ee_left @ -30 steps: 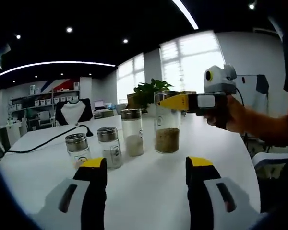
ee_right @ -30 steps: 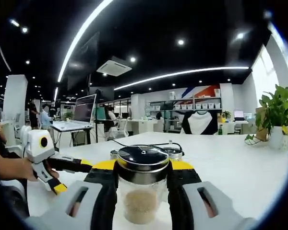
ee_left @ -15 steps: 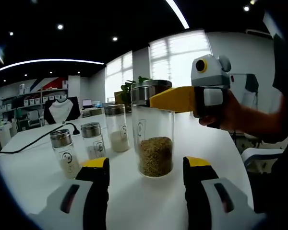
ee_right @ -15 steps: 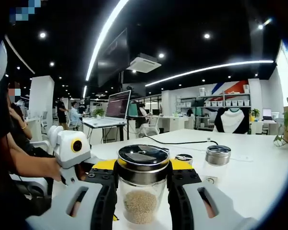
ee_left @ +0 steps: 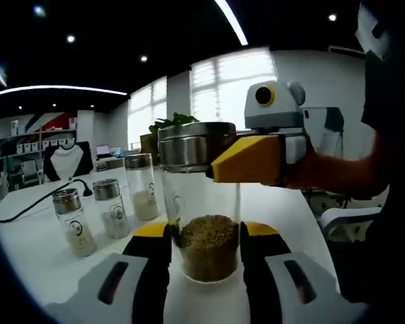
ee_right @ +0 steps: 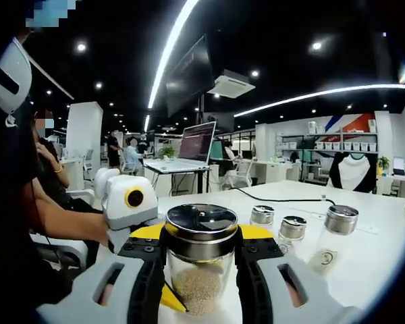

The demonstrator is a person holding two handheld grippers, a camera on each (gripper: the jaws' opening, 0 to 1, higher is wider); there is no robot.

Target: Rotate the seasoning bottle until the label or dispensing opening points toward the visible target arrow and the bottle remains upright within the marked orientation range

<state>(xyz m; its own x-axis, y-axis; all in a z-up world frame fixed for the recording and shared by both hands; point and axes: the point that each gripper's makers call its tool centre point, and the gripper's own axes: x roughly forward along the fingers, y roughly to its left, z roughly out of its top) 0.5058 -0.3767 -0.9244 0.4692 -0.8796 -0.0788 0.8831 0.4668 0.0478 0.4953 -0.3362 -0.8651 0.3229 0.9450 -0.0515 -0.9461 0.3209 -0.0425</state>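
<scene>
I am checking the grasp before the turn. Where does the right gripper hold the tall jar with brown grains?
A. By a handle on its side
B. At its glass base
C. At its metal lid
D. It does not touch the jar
C: in the right gripper view the right gripper closes on the jar at its metal lid, and the left gripper view shows its yellow fingers beside that lid.

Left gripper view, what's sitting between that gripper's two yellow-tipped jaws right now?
In the left gripper view, the tall seasoning bottle with brown grains stands between the left gripper jaws, while the right gripper clamps its metal lid.
</scene>
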